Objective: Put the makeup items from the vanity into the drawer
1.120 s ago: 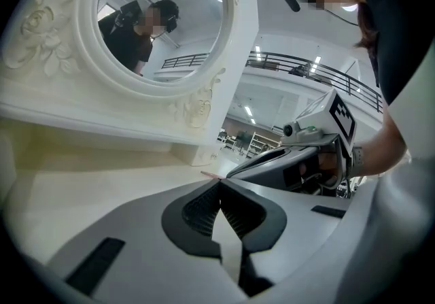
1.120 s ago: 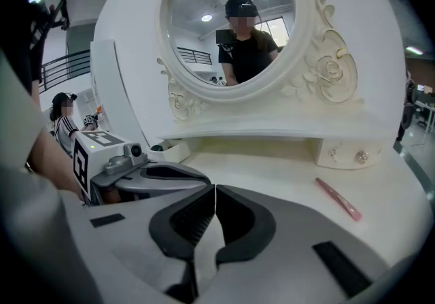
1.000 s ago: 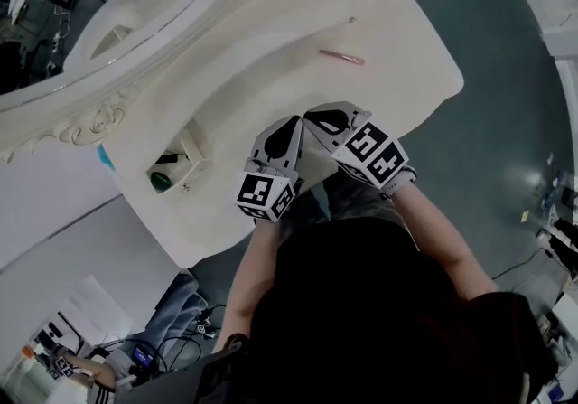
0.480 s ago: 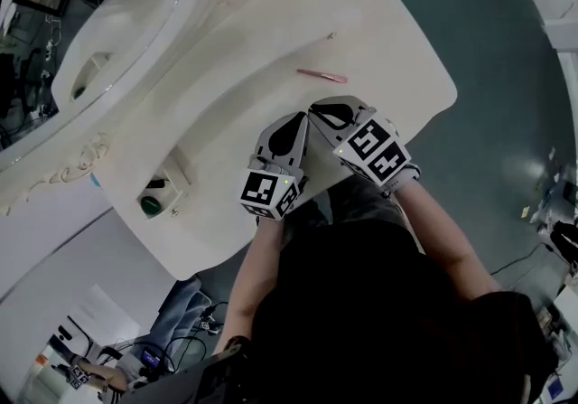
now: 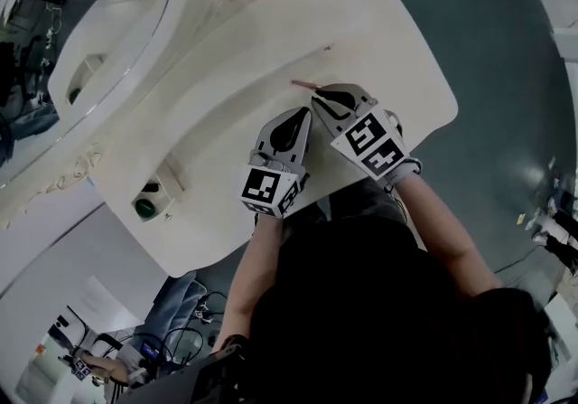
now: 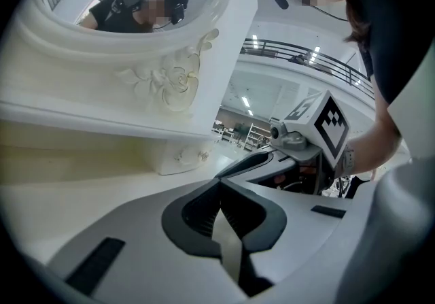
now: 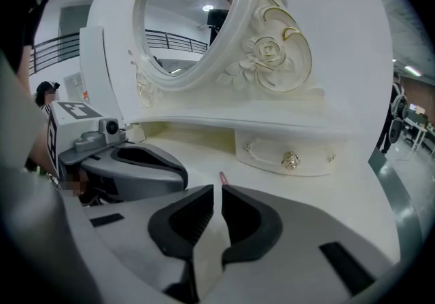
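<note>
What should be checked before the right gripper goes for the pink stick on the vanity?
1. Pink stick lies just ahead of the right gripper: ok.
2. Right jaws apart enough to take it: not ok, they stand together.
3. Left gripper empty, jaws together: ok.
4. Drawer open to receive the stick: ok.
5. Room left inside the drawer: cannot tell.

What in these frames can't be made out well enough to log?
Pink makeup item: head view, mostly covered by the right gripper; right gripper view shows only its tip.
Open drawer contents: head view, a green thing, too small to identify.
Small closed drawer: right gripper view, inside hidden by its front.
</note>
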`<state>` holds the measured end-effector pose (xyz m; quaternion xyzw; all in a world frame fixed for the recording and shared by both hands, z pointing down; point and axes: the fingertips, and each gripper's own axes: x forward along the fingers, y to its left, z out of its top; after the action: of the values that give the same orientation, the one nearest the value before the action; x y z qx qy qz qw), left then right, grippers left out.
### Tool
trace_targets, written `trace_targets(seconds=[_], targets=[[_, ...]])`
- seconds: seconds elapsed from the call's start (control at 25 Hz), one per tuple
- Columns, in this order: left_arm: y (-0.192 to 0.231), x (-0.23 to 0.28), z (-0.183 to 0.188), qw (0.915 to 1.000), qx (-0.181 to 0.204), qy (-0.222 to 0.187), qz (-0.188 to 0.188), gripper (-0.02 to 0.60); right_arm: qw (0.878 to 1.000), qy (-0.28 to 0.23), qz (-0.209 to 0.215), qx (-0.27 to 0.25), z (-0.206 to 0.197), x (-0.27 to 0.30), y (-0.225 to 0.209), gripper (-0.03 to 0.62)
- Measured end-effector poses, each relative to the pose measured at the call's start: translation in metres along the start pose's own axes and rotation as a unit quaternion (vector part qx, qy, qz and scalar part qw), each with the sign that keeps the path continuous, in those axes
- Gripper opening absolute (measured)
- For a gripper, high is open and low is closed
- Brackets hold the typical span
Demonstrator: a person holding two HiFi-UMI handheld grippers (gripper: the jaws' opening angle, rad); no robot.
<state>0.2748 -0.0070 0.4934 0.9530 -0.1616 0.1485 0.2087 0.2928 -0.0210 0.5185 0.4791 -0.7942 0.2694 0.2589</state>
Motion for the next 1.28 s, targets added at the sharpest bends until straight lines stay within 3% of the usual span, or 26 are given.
trace_targets(seconds=[0.28,0.72,1.04,1.28], targets=[[-0.004,0.015,0.007,0.9999,-0.002,-0.004,0.016,0.012,0.999,0.027,0.006,-0.031,-0.011,0.003,-0.021,0.061],[-0.005,0.010,0.010,0.9987,-0.009,-0.018,0.047,0.012,0.994,0.059,0.001,-0.089,-0.022,0.007,-0.028,0.061],[-0.004,-0.013,0.003,0.9972,-0.023,-0.032,0.065,0.012,0.995,0.046,0.025,-0.090,-0.010,0.001,-0.004,0.060],[0.002,-0.049,0.002,0.9947,-0.035,-0.053,0.080,0.012,0.994,0.030,0.051,-0.093,0.015,0.005,0.040,0.060]])
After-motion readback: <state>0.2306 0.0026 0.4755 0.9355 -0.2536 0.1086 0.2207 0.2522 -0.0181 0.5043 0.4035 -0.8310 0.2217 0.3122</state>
